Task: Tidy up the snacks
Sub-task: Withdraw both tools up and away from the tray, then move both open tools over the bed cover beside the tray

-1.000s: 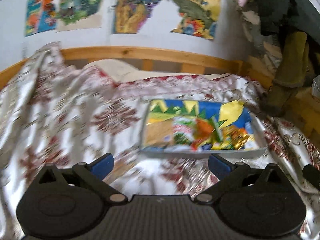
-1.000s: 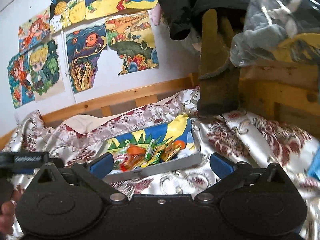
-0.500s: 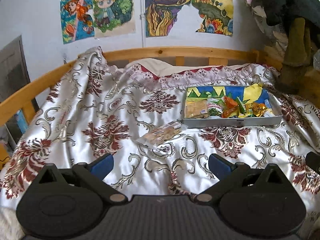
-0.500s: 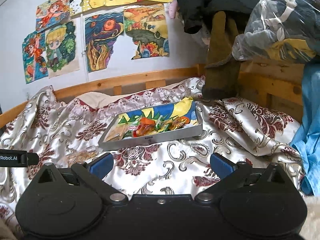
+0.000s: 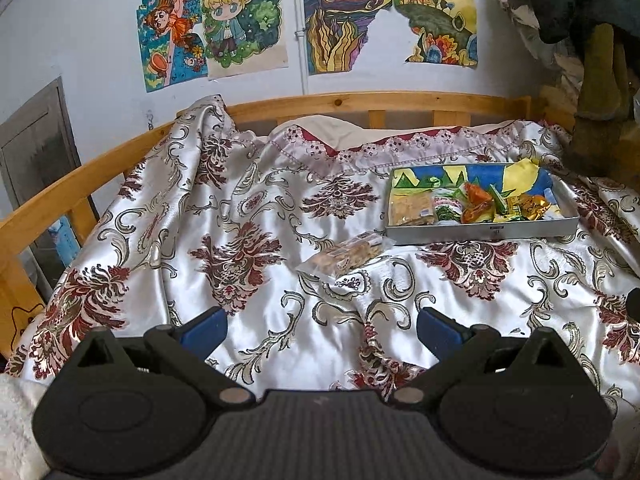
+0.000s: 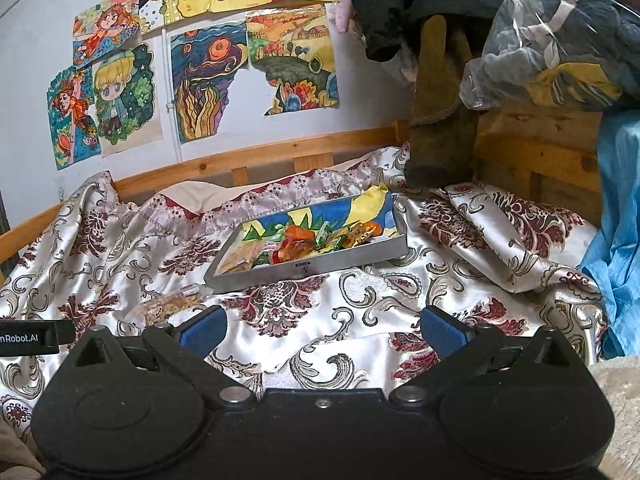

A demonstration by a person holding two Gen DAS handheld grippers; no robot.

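The clear crinkly packet of brown snacks [image 5: 345, 257] lies alone on the silver satin bedspread with maroon flowers [image 5: 240, 248], just beside the shallow grey tray of bright wrapped snacks [image 5: 480, 231], at its 8 o'clock. I judge the step is fetching this 1 stray packet. Left tongs [image 5: 319, 325] and right tongs [image 6: 322, 325] both gape apart, empty, well short of it — next, reach, pinch, lift into the tray. The right view alone shows a blue cloth [image 6: 620, 240] at 3 o'clock.

"nRobot.AI" reads on the left gripper [image 6: 24, 338].
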